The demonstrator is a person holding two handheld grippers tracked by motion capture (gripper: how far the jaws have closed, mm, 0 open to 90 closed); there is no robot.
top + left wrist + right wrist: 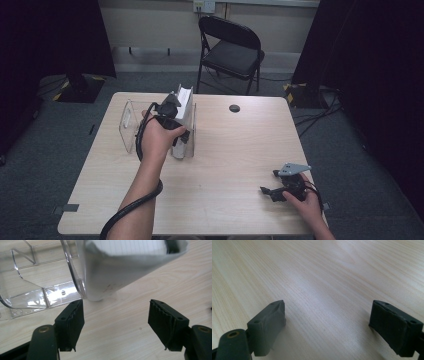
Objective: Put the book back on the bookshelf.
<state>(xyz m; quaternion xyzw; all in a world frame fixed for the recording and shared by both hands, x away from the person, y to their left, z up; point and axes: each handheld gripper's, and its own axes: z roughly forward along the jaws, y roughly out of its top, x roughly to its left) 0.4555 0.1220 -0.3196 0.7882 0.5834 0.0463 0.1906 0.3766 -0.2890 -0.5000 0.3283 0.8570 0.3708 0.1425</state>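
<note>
Pale wood table [225, 165]; on it the clear rack [30, 290] holds a grey folder [110, 275]; my left gripper [116, 315] gapes empty just before it; right gripper [327, 325], wide and empty, rests well away; I judge closing on the folder comes next.

The table [225, 165] is pale wood with a fine straight grain, seen close in the right gripper view as thin tan lines on cream. A small round black disc [234, 108] sits on it. The rack [30, 290] is clear, colourless plastic with bright white glints. The booklet [120, 270] standing in it has a grey cover and white pages ruled with faint lines. The left gripper [116, 315] has black ribbed pads on dark jaws, with a brass-coloured ring at each pivot. The right gripper [287, 187] is black with a grey three-cornered plate on top. The folding chair [231, 50] is black; the carpet [60, 165] is dark grey-blue; the curtains [45, 35] at both sides are black
</note>
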